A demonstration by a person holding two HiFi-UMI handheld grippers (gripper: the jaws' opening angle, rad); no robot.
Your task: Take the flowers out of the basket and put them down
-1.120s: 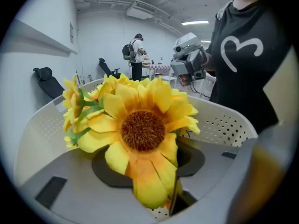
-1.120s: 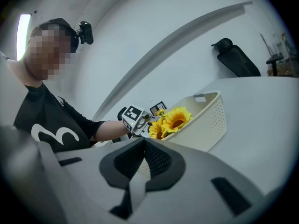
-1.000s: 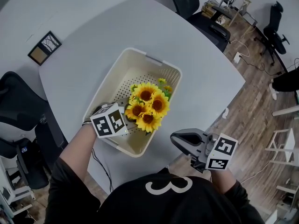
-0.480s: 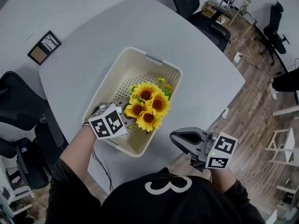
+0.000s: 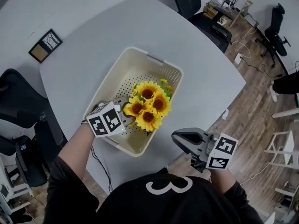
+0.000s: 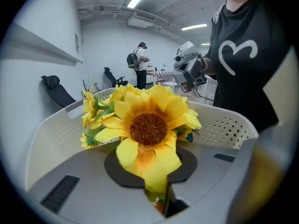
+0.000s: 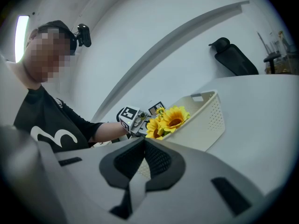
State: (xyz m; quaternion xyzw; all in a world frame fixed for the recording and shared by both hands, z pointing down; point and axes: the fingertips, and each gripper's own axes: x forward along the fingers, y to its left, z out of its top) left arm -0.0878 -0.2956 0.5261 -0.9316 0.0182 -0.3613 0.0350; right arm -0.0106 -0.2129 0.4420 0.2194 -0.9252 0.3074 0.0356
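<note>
- The flowers (image 5: 147, 107) are seen inside the basket (image 5: 122, 64) at frame centre, with the left gripper (image 5: 124, 117) just left of the blooms.
- Its jaws have just been closing. Only the left gripper view shows greenery and a petal pinched in the narrow gap.
- The right gripper (image 5: 180, 139) is held lower right, well apart, jaws together and empty.

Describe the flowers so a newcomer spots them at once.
Start at the grey table; near its front edge sits a cream perforated basket. The sunflowers lie in its end nearest the person, the only bright yellow thing there.
</note>
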